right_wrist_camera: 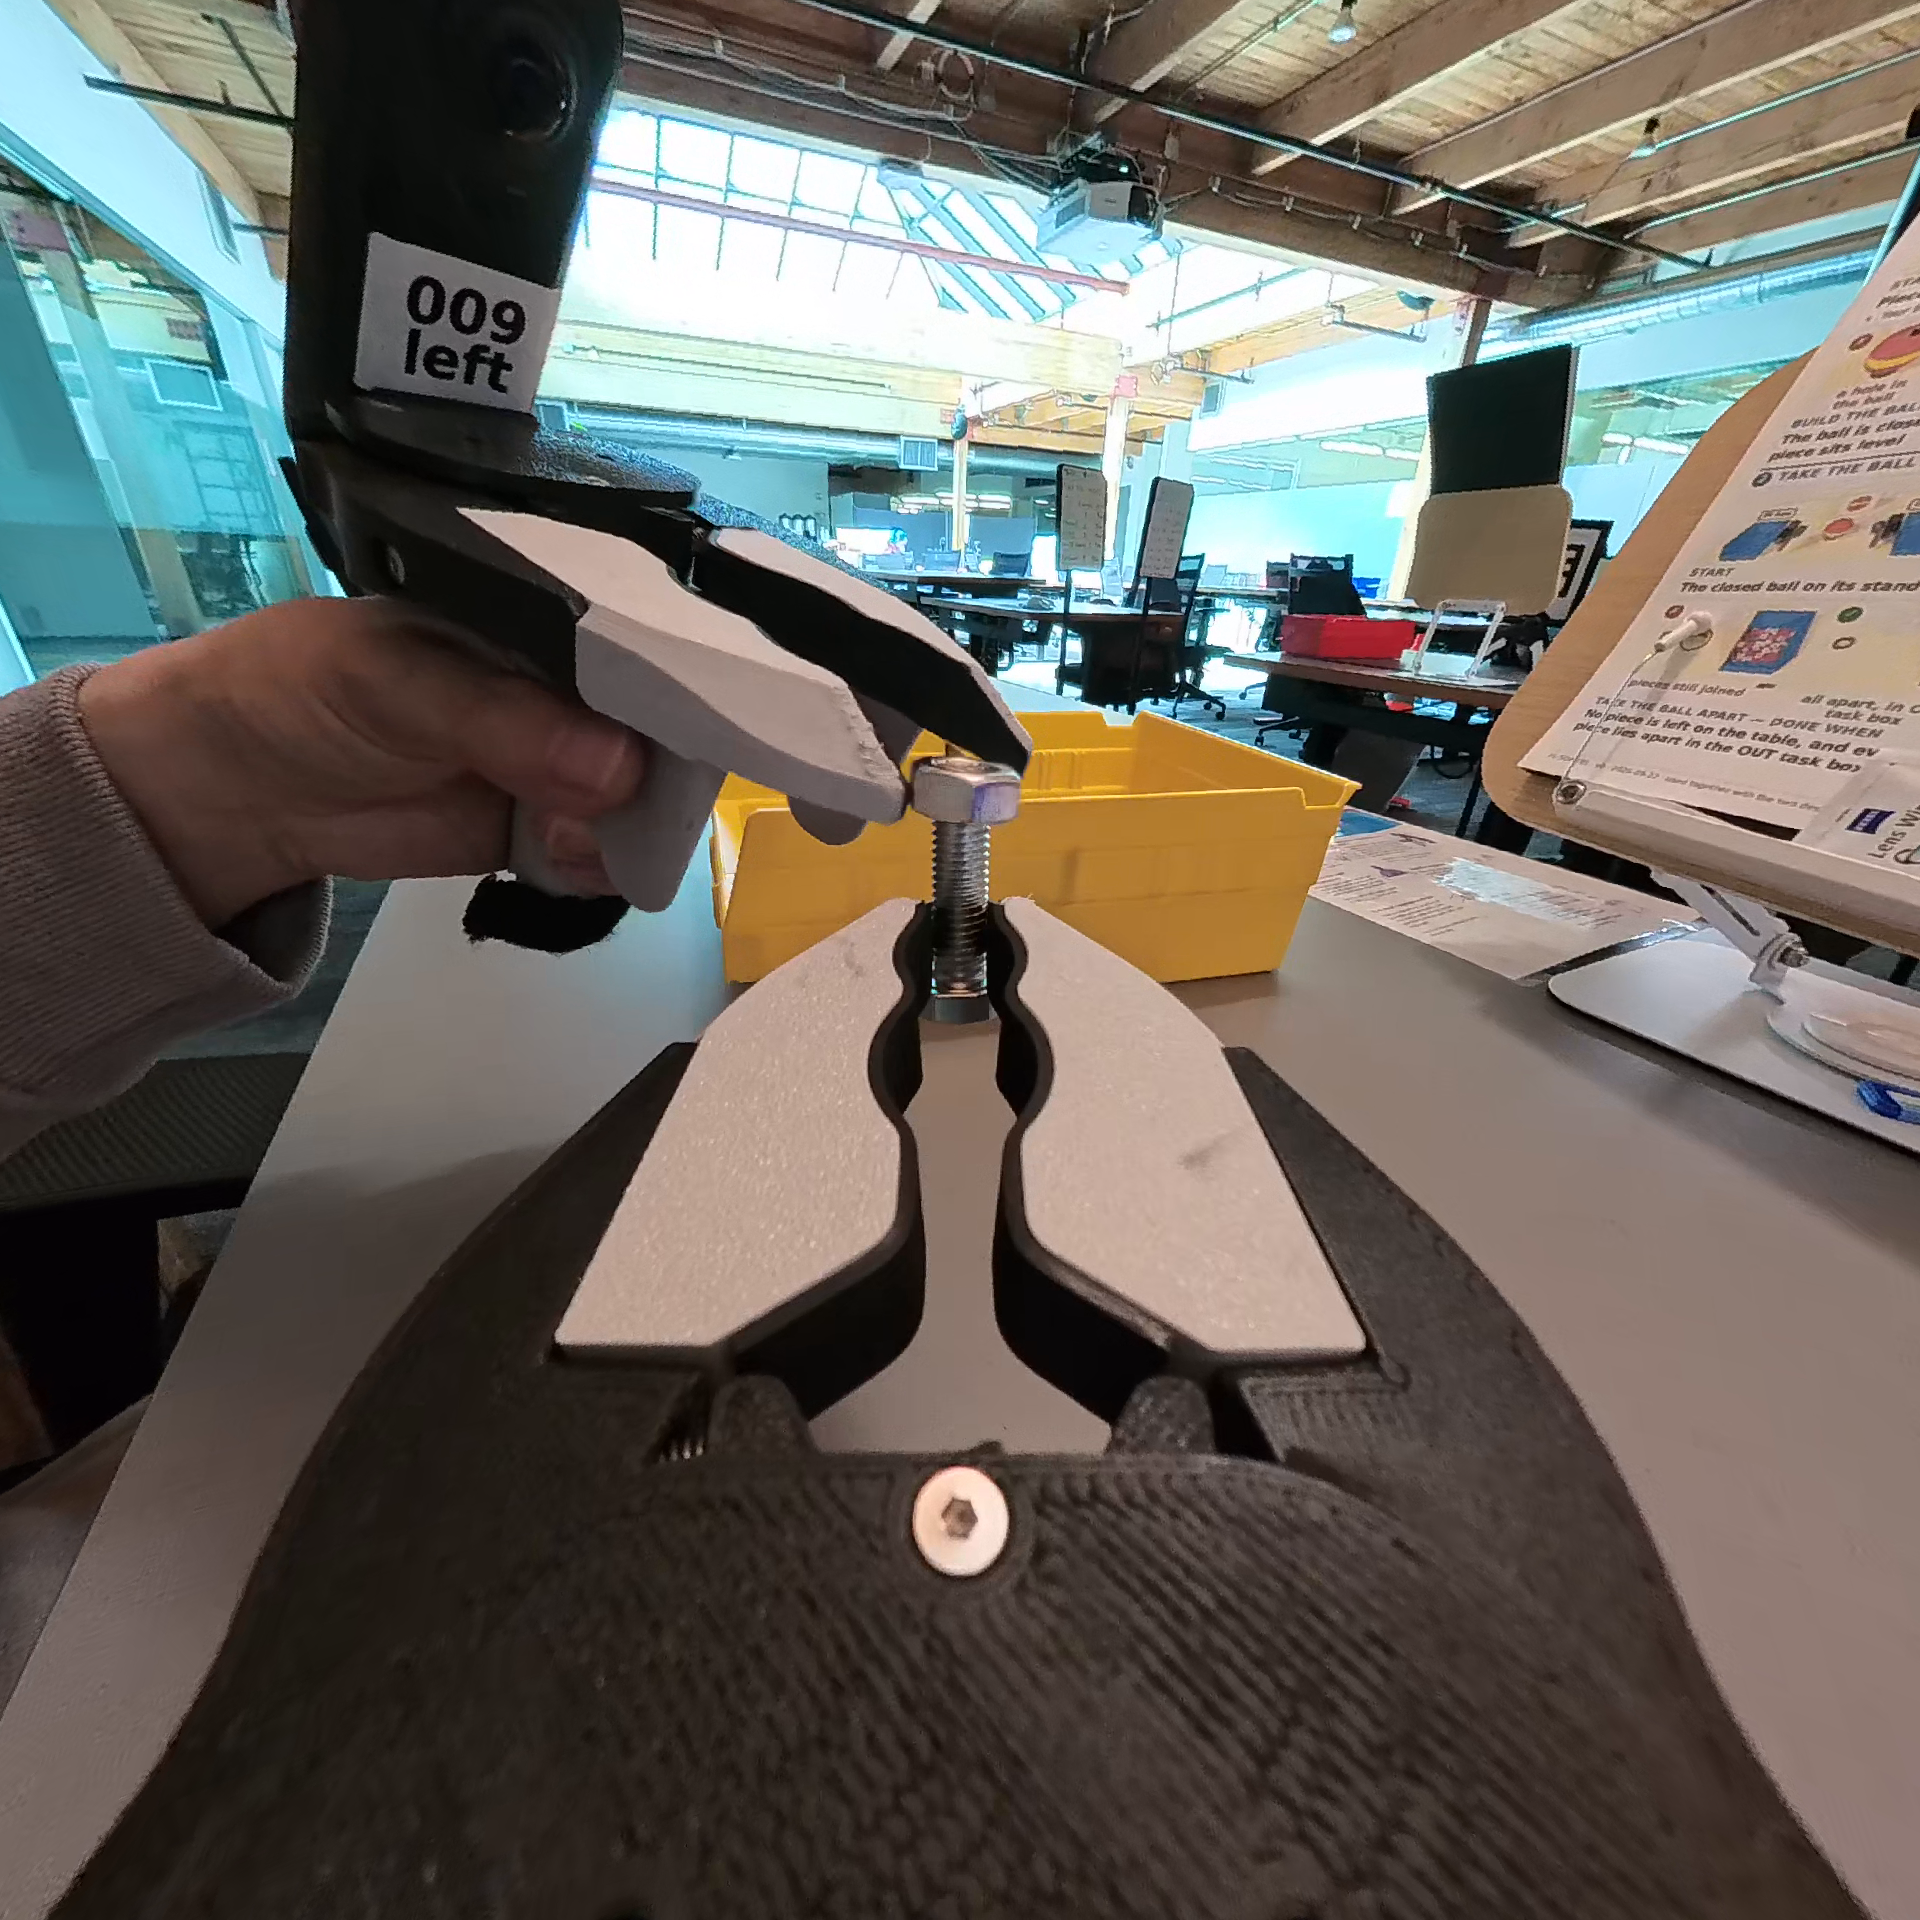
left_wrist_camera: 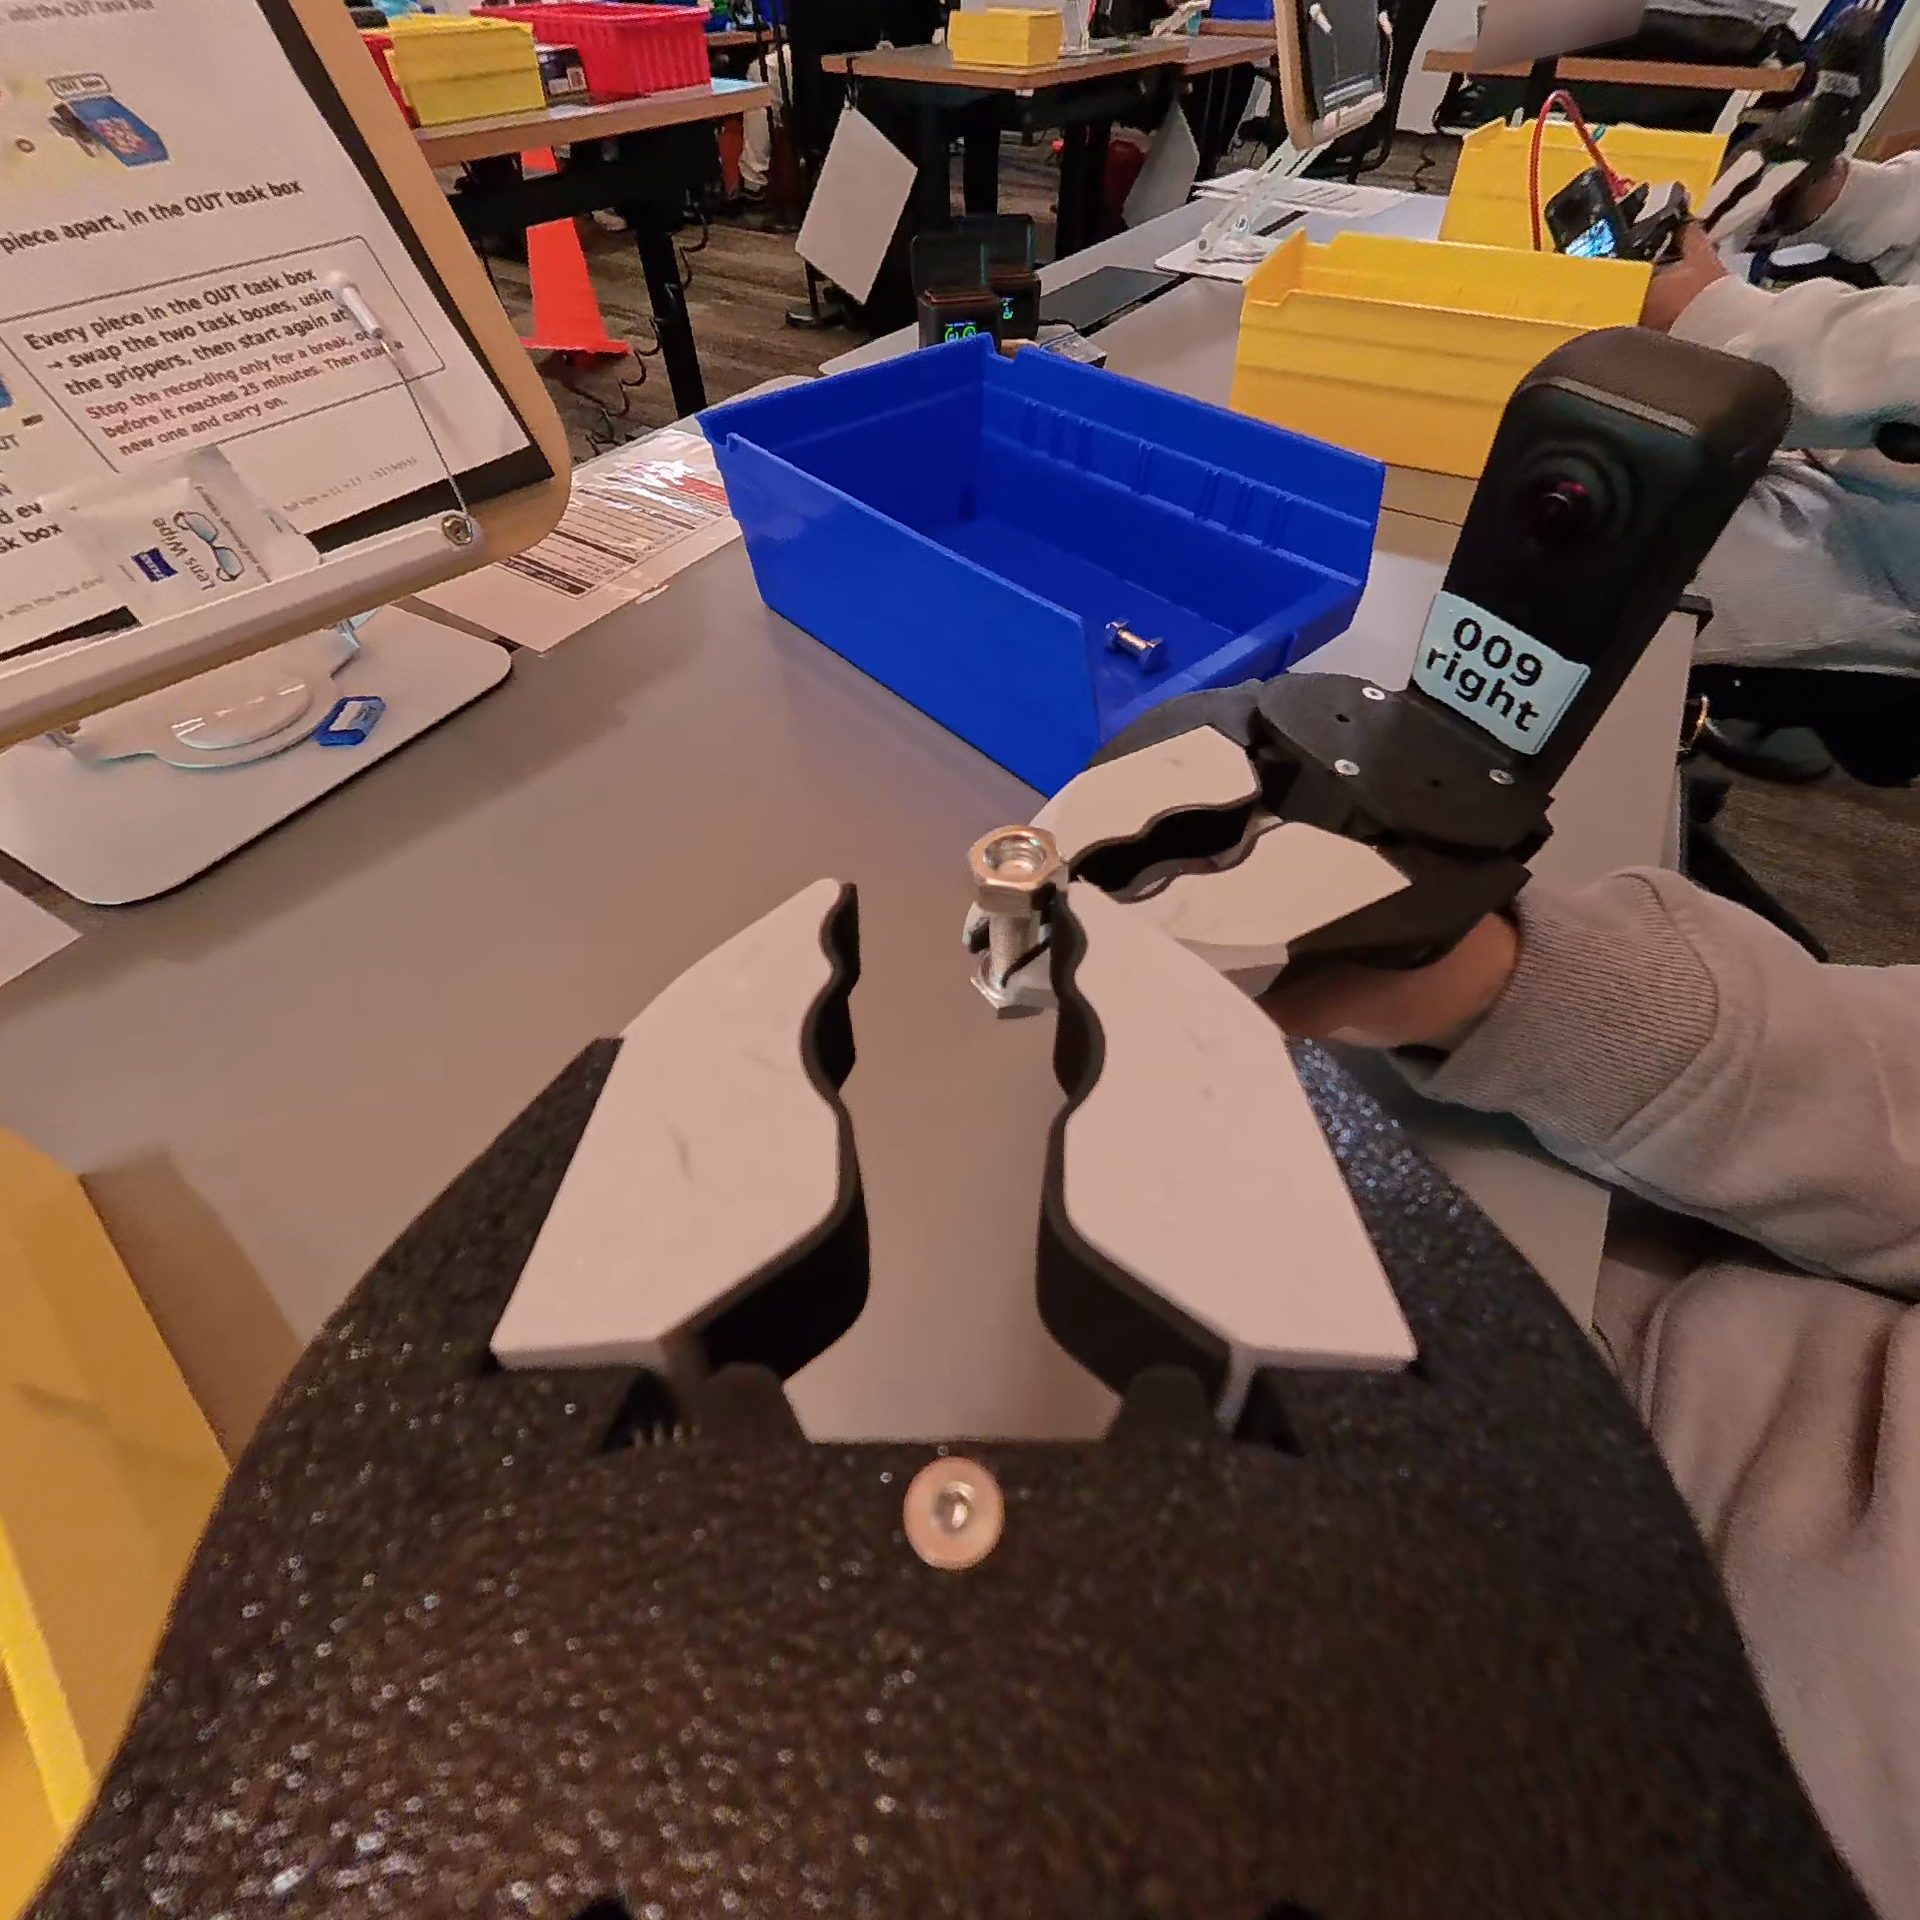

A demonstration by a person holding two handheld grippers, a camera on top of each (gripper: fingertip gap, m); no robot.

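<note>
My right claw [right_wrist_camera: 961,914] is clamped narrow on the bolt [right_wrist_camera: 958,894], holding its long axis upright above the table [right_wrist_camera: 1455,1143]. My left claw [right_wrist_camera: 951,774] stands wide around the nut [right_wrist_camera: 961,788] on top, one fingertip touching it.

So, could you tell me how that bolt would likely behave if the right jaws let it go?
The bolt looks like rigid steel, probably heavy for its size. Standing upright on its small head, with a nut on top, it would likely tip. Once down, its round shank could roll across the smooth table.
</note>
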